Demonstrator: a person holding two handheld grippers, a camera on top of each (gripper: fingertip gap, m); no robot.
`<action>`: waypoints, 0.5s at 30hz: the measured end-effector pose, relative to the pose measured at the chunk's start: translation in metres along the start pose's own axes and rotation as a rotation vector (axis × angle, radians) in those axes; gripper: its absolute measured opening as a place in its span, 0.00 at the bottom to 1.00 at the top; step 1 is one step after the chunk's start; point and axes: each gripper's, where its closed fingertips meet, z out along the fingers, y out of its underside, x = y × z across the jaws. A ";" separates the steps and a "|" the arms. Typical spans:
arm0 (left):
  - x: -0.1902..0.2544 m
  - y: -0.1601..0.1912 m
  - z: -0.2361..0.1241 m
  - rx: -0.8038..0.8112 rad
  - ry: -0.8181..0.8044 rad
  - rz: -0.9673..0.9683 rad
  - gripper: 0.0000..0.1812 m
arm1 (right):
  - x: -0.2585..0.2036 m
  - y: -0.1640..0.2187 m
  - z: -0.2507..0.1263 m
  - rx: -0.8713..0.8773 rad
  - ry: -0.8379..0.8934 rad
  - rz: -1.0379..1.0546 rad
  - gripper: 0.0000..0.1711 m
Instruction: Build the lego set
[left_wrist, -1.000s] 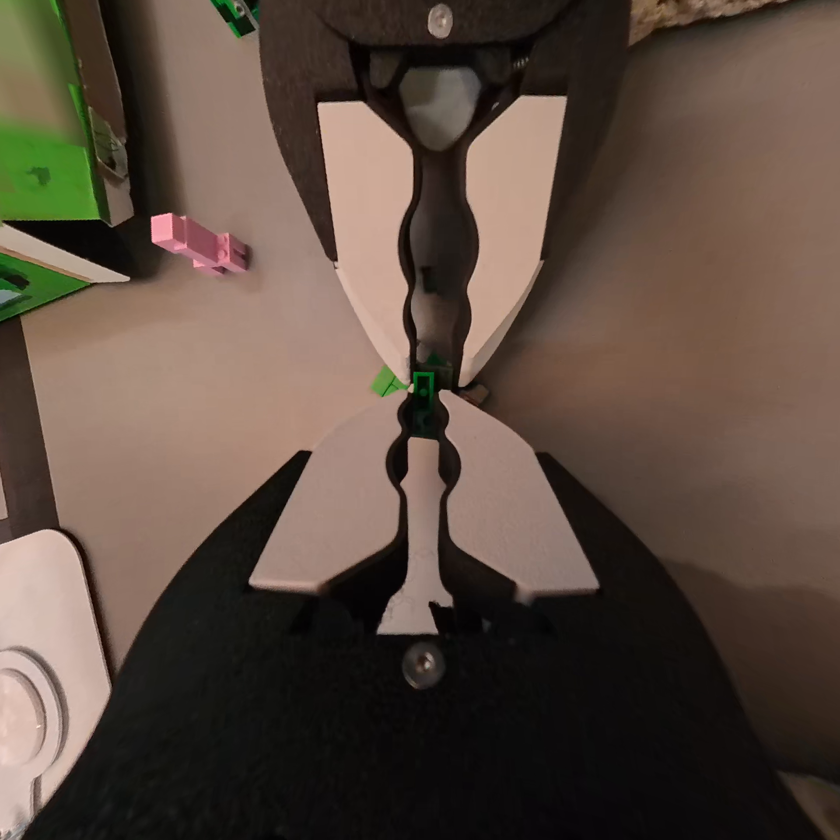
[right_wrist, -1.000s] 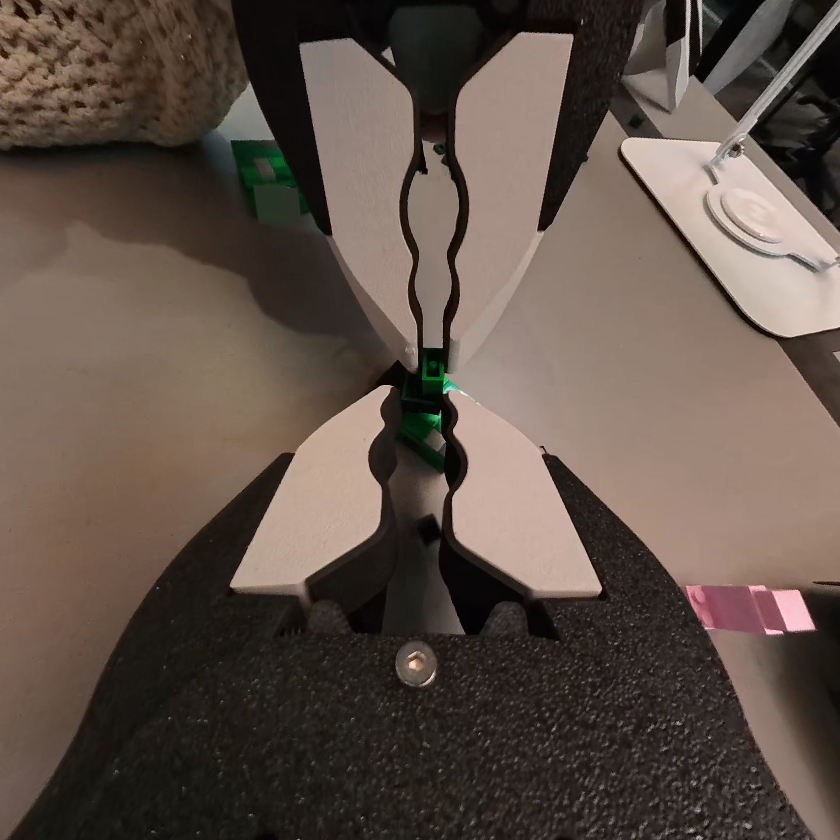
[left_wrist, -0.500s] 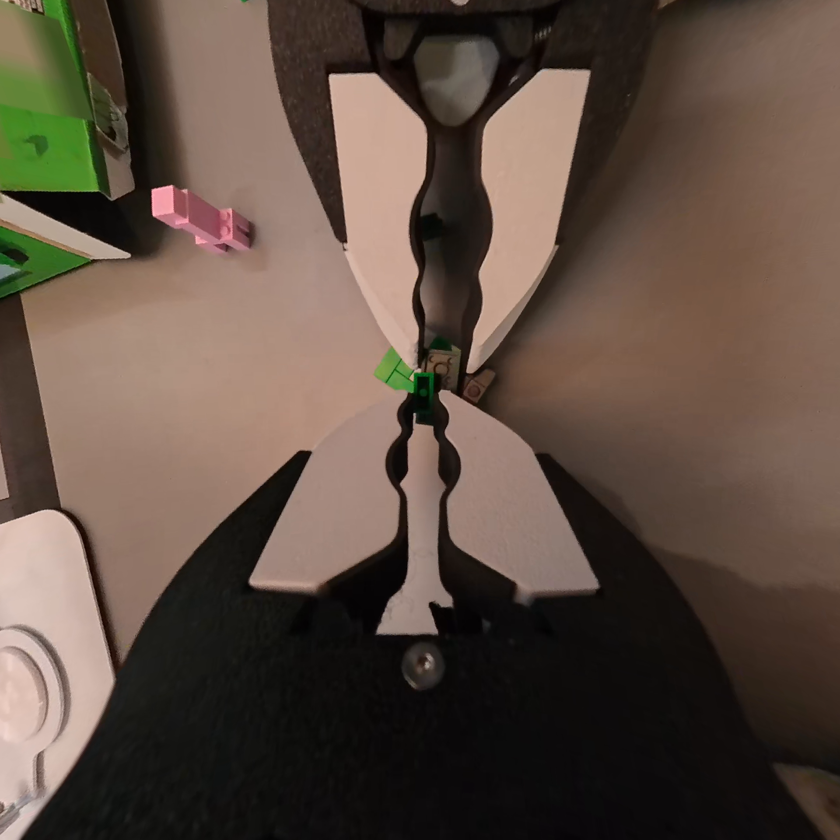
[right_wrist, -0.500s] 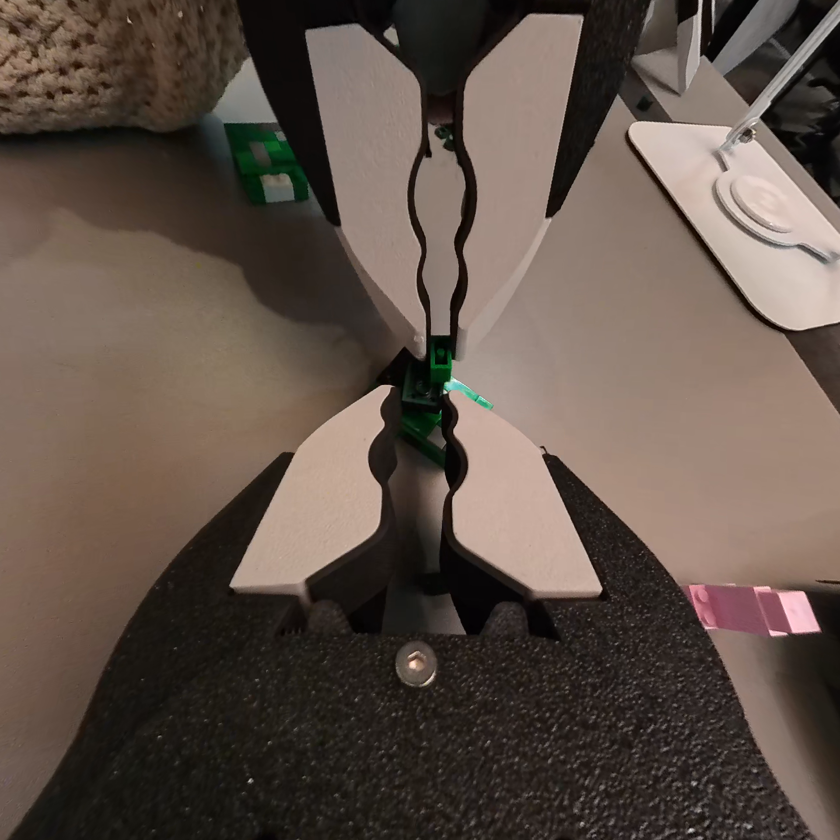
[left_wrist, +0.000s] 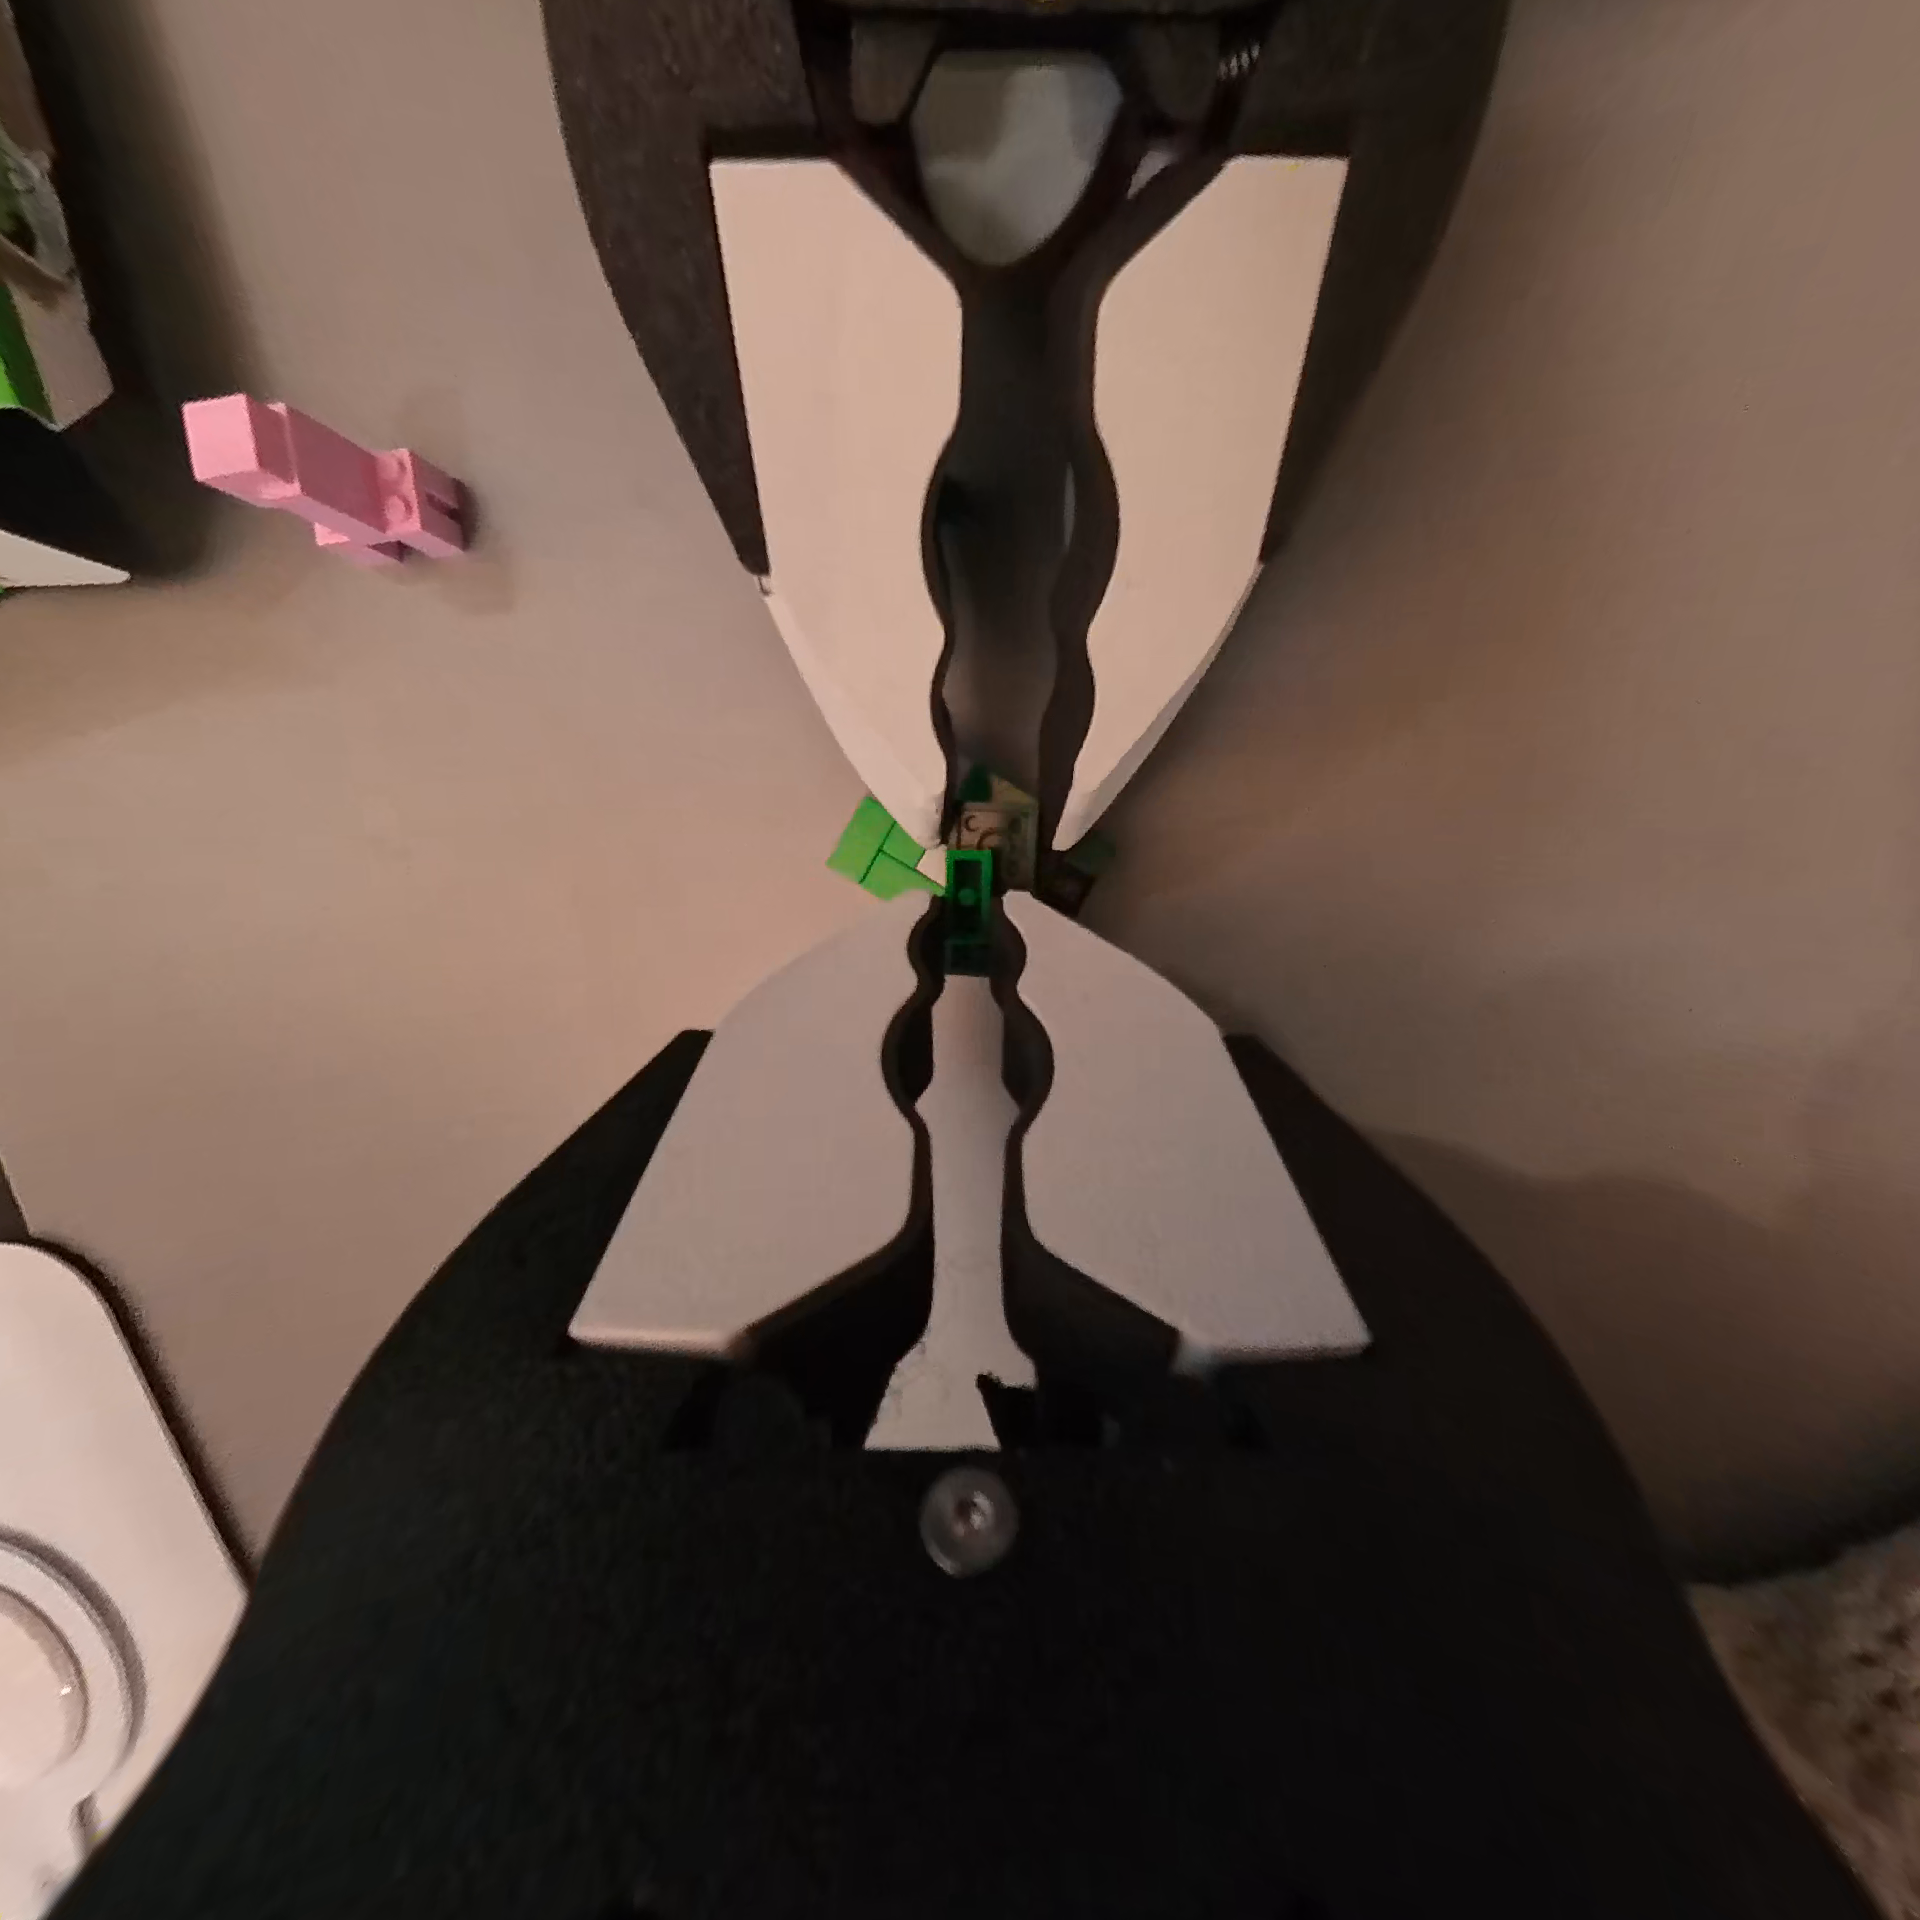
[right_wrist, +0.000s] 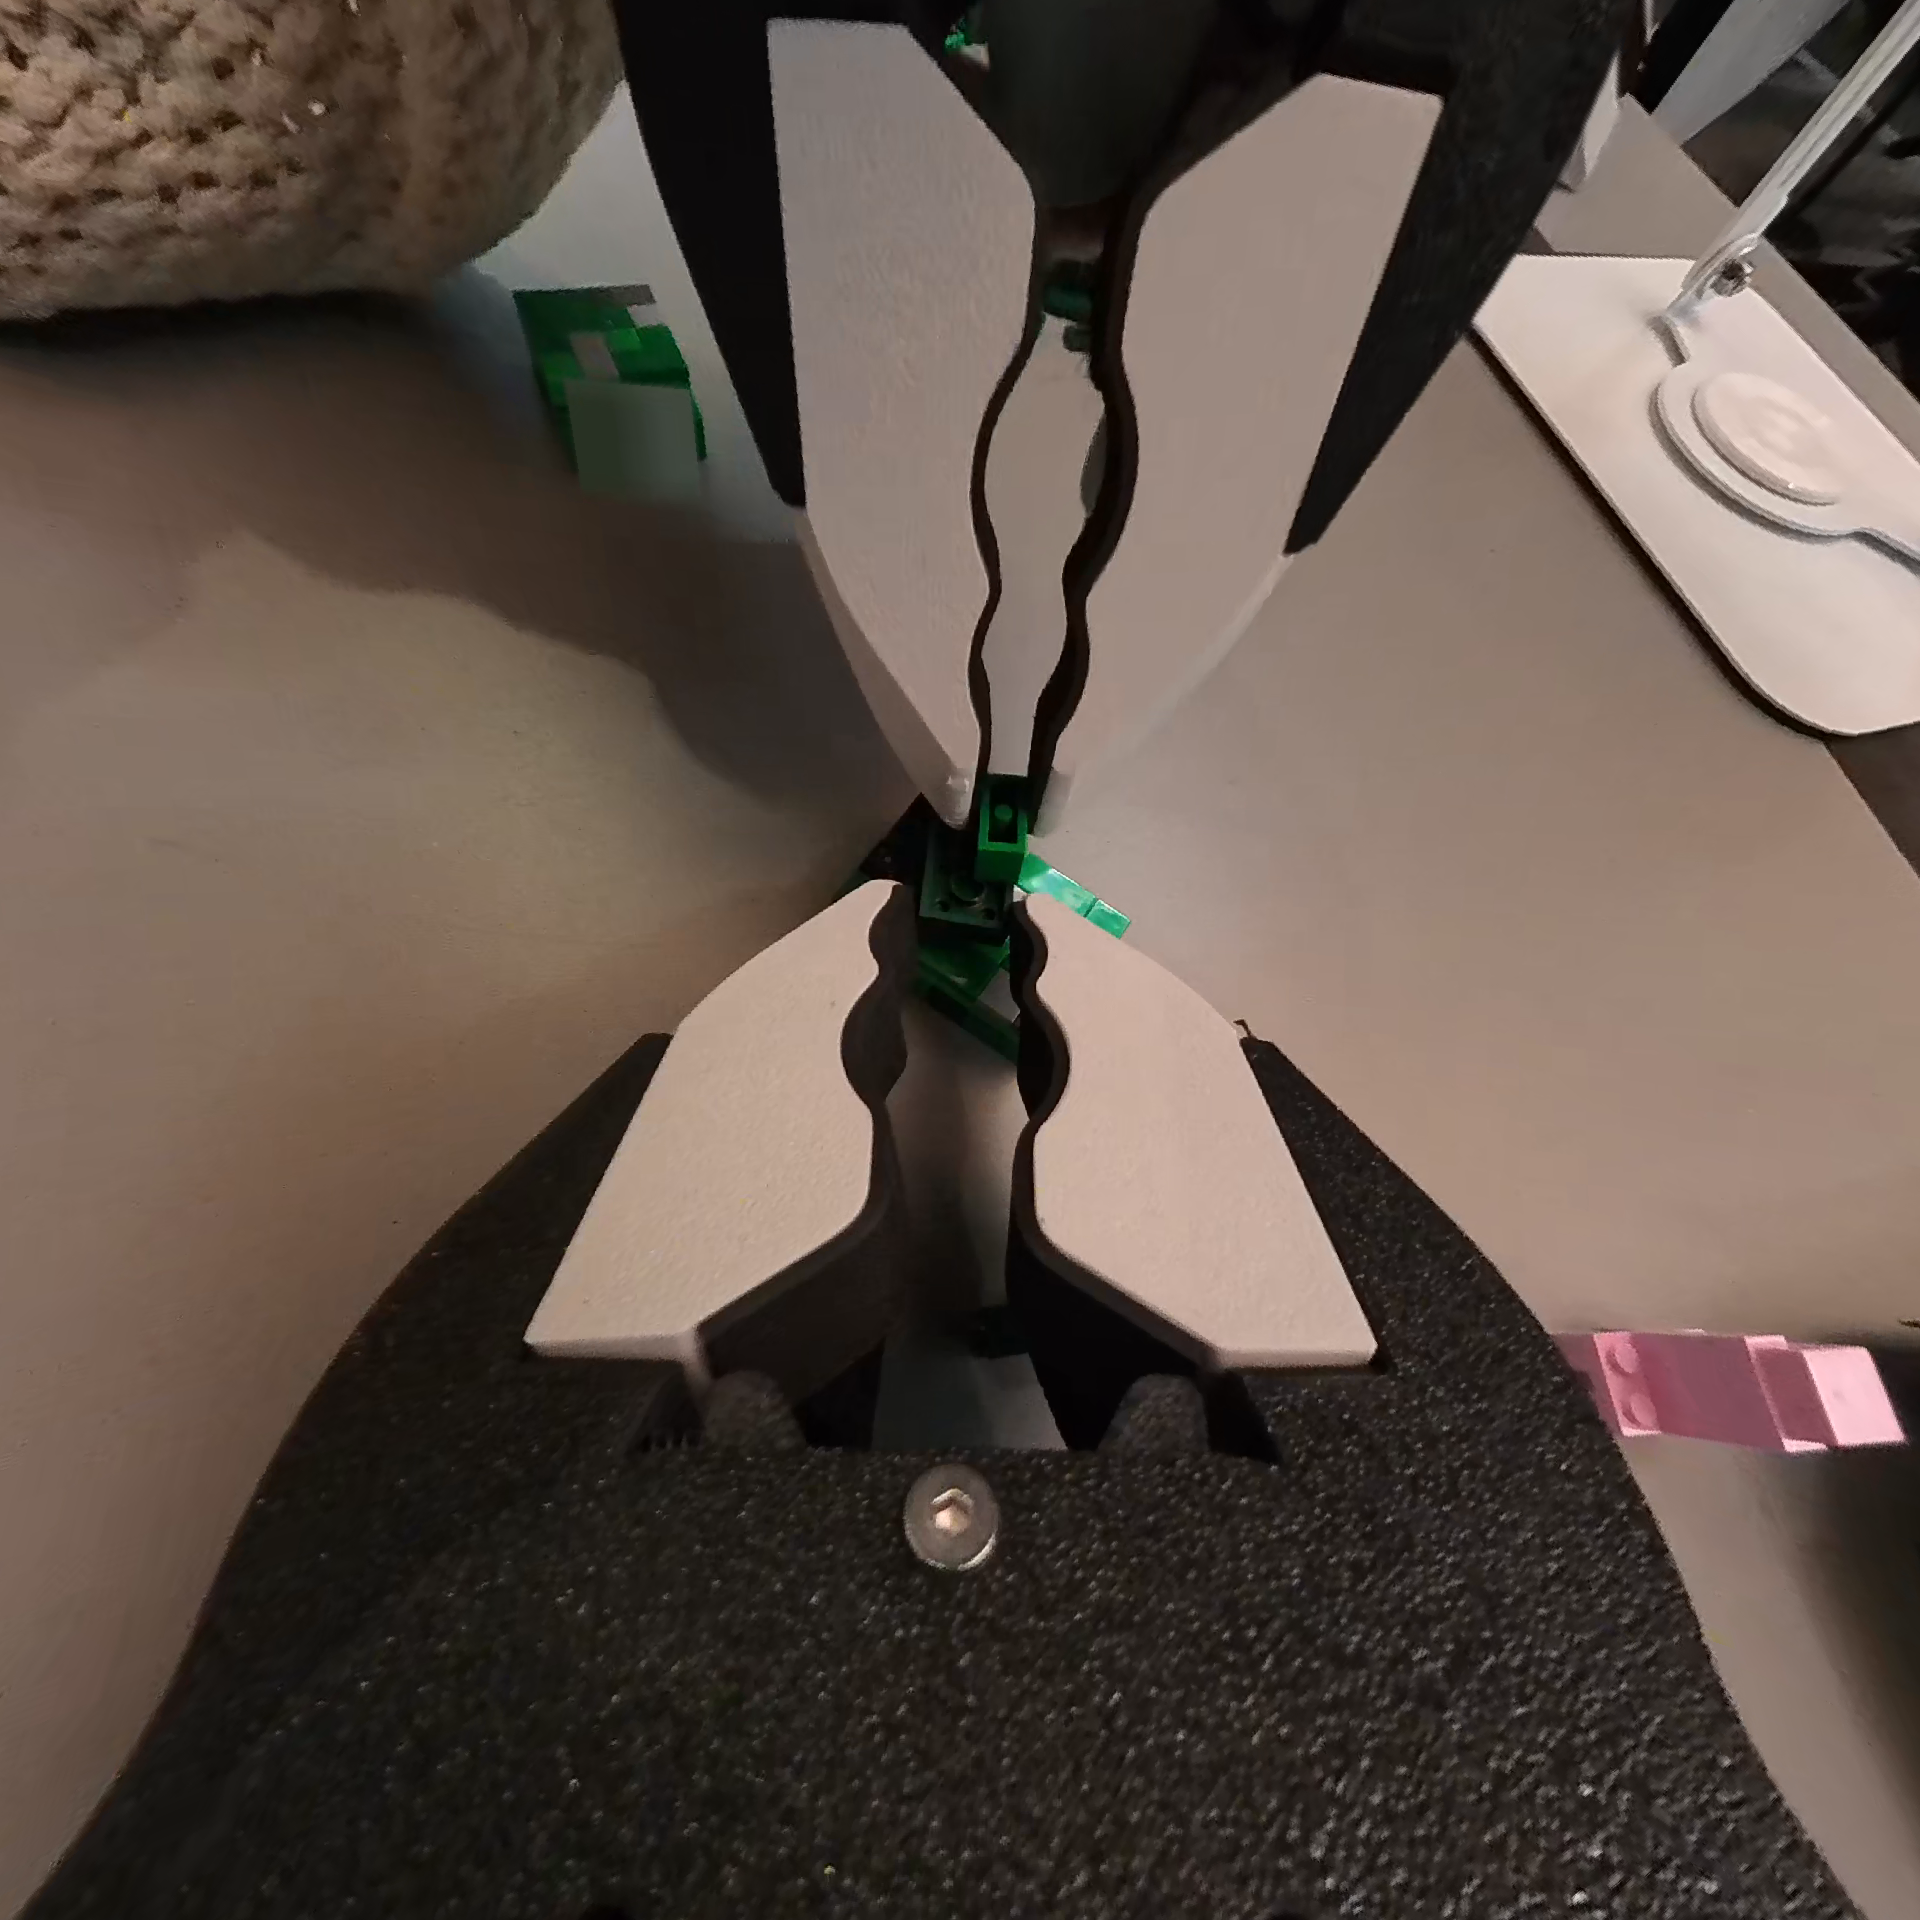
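Observation:
My two grippers meet tip to tip above the grey table. My left gripper (left_wrist: 966, 930) is shut on a small narrow green brick (left_wrist: 966, 904), which also shows in the right wrist view (right_wrist: 1003, 826). My right gripper (right_wrist: 961, 920) is shut on a small lego assembly (right_wrist: 956, 894) with a dark green plate, a translucent green piece (right_wrist: 1070, 894) and more green parts below. In the left wrist view the assembly shows a tan piece (left_wrist: 995, 831) and a light green piece (left_wrist: 878, 862). The green brick touches the assembly's end.
A pink lego figure (left_wrist: 322, 478) lies on the table; it also shows in the right wrist view (right_wrist: 1735, 1392). A green and white lego build (right_wrist: 618, 384) sits near a knitted object (right_wrist: 260, 135). A white lamp base (right_wrist: 1714, 436) stands at the side. Only a small space, under 4 cm, lies between the two pairs of fingers.
Both grippers stay shut and tip to tip. The right gripper's assembly has turned a little, so its tan and translucent green pieces now show. The green brick sits against the assembly.

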 end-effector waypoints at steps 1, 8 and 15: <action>0.000 0.000 0.000 -0.015 0.008 0.001 0.05 | 0.000 0.000 0.000 0.000 0.000 0.000 0.10; 0.000 0.001 0.002 -0.098 0.053 -0.004 0.05 | 0.002 -0.010 -0.009 0.092 0.014 -0.001 0.10; 0.000 0.000 0.003 -0.074 0.045 -0.015 0.05 | -0.004 -0.013 -0.009 0.109 -0.002 -0.050 0.10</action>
